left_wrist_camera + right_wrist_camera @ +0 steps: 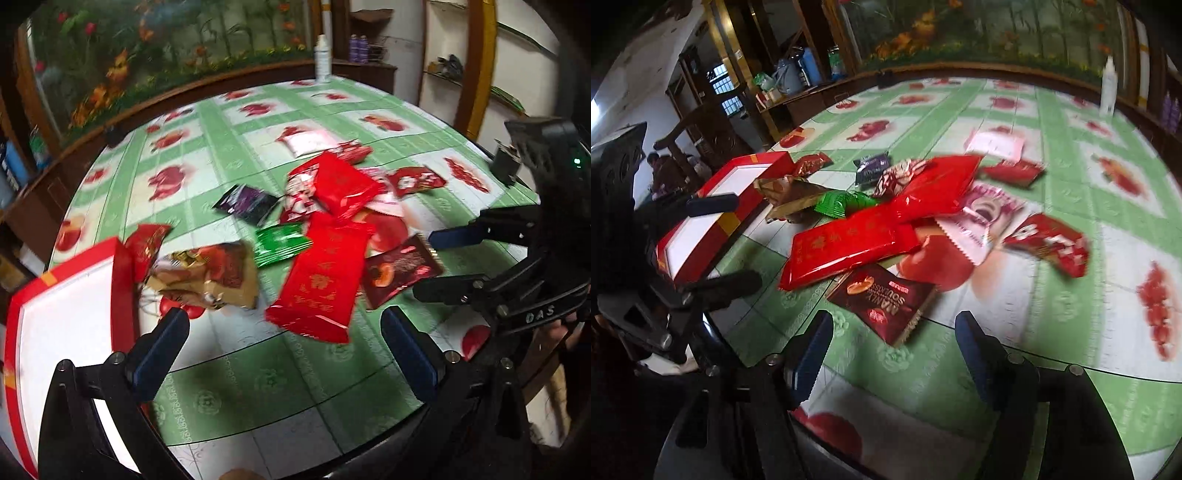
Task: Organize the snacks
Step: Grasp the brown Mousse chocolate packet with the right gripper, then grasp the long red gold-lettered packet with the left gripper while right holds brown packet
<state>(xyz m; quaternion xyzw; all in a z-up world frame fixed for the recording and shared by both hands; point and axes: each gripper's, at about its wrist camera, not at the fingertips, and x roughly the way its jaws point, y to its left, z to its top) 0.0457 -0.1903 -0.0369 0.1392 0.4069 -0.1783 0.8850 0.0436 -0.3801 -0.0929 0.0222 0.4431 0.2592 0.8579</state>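
Observation:
A heap of snack packets lies mid-table: a long red packet (321,280) (849,240), a second red packet (343,188) (938,188), a dark red biscuit packet (399,269) (886,299), a green one (280,243) (846,203), a gold-brown one (210,273) (790,195) and a purple one (247,203) (871,166). A red box (122,288) (701,236) with a white inside stands left of the heap. My left gripper (286,354) (731,243) hovers open beside the box, nothing in it. My right gripper (892,354) (443,260) is open just short of the dark red packet.
The green tablecloth (258,398) has red fruit prints. A white bottle (322,59) (1108,88) stands at the table's far edge. More red packets (1049,243) and a pink one (995,144) lie right of and behind the heap. Wooden shelves ring the table.

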